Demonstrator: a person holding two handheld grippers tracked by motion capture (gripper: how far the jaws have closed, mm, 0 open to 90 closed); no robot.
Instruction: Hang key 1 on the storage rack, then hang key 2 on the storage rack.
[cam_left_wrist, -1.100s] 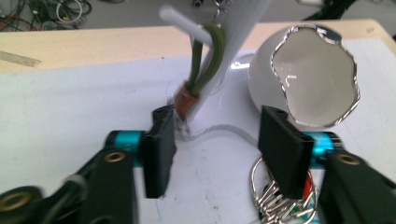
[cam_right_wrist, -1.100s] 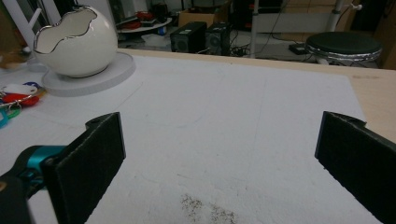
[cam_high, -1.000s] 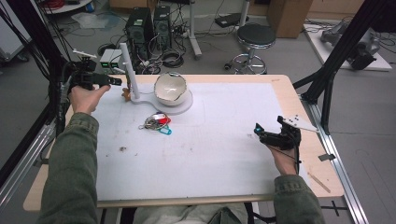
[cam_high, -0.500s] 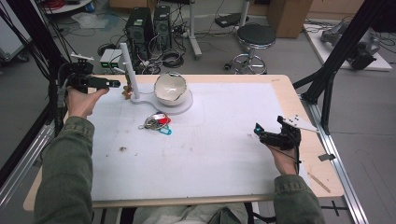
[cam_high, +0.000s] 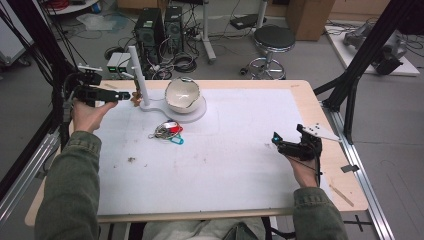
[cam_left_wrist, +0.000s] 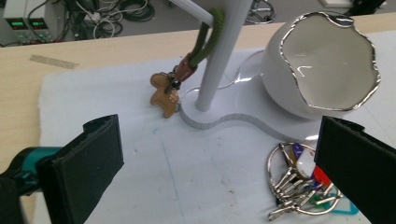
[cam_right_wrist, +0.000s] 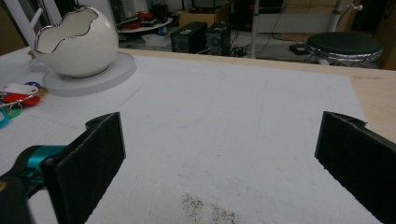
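I am working in what looks like a lab or technical workshop. My bench (cam_high: 310, 105) is a wooden top under a white mat, framed by black metal struts (cam_high: 367, 47). On the grey floor behind it stand two computer towers (cam_high: 162, 27), tangled cables (cam_high: 182, 62), a round black stool (cam_high: 272, 40), a cardboard box (cam_high: 310, 17) and small power supplies (cam_left_wrist: 16, 21) with green readouts.

The right gripper (cam_right_wrist: 219, 163) is standing with its black jaws wide apart over the white table mat (cam_right_wrist: 224, 121), while a glossy white wavy-rimmed ceramic bowl (cam_right_wrist: 77, 44) is resting on a white round base (cam_right_wrist: 100, 74) at far left.
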